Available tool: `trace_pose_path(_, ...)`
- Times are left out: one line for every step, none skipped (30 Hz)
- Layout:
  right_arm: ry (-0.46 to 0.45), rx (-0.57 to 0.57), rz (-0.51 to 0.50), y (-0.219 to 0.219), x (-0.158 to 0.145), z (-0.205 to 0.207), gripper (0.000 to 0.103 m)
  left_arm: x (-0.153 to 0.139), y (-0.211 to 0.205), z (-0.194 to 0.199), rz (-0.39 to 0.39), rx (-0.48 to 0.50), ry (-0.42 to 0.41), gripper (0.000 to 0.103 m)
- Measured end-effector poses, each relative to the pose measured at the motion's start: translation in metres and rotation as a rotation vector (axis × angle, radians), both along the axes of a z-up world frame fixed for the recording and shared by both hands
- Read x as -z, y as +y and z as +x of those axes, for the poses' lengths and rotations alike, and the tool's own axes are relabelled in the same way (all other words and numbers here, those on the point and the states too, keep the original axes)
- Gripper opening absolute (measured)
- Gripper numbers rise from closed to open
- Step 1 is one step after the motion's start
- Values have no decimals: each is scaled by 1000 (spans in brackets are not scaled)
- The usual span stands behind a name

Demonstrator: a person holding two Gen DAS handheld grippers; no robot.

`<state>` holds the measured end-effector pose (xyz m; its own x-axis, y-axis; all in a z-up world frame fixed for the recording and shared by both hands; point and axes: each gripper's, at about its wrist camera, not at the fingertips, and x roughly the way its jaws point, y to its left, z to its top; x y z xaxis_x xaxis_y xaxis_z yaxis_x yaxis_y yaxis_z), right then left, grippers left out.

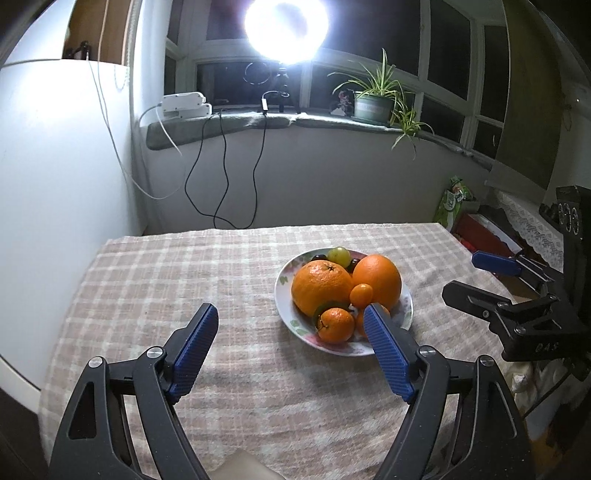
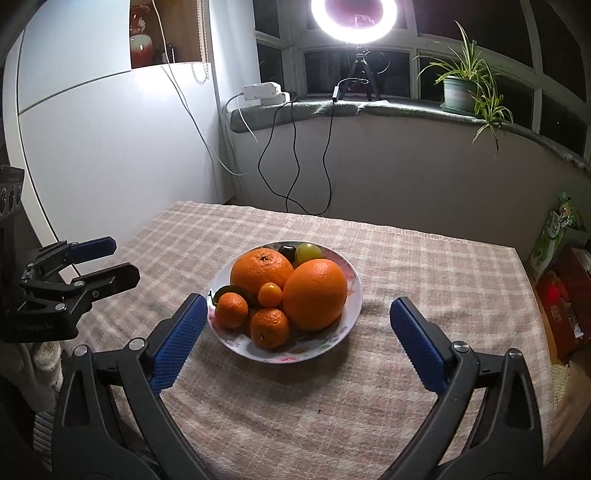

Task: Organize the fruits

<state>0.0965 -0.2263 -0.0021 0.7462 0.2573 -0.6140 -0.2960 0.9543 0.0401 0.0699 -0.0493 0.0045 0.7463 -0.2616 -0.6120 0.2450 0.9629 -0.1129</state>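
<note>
A flowered white plate (image 2: 351,275) sits mid-table on the checked cloth. It holds two big oranges (image 2: 262,273) (image 2: 316,293), two mandarins (image 2: 231,310) (image 2: 269,328), a tiny orange fruit (image 2: 270,294), a green grape (image 2: 309,251) and a dark fruit (image 2: 287,251). My right gripper (image 2: 298,302) is open just in front of the plate, empty, its blue pads wider than the fruit pile. My left gripper (image 1: 290,310) is also open and empty, to the left of the plate (image 1: 282,295), its right pad overlapping the near rim. Each gripper appears at the edge of the other's view (image 2: 123,258) (image 1: 463,275).
The checked tablecloth (image 1: 166,280) covers the table, which ends at a white wall on the left. Behind are a windowsill with a ring light (image 2: 352,22), hanging cables (image 2: 295,158) and a potted plant (image 2: 460,92). A green bag (image 2: 554,229) and red box stand beyond the right edge.
</note>
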Motion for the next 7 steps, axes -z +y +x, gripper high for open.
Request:
trace_pose_path(2, 0, 2, 0, 0, 1, 101, 0, 1, 0, -1, -1, -2, 81)
trace_pose_path(3, 1, 3, -1, 1, 1, 101, 0, 0, 0, -1, 1, -1, 81)
trace_pose_path(3, 3, 4, -1, 1, 2, 101, 0, 0, 0, -1, 0, -4, 81)
trace_pose_path(3, 5, 7, -2, 1, 2, 101, 0, 0, -1, 0, -1, -4, 81)
trace_pose_path(4, 7, 7, -2, 1, 3, 101, 1, 0, -1, -1, 0, -3, 81)
trace_pose_path(4, 9, 7, -3, 1, 3, 101, 1, 0, 0, -1, 1, -1, 81)
trace_pose_path(5, 12, 6, -4, 2, 4, 101, 1, 0, -1, -1, 0, -1, 81)
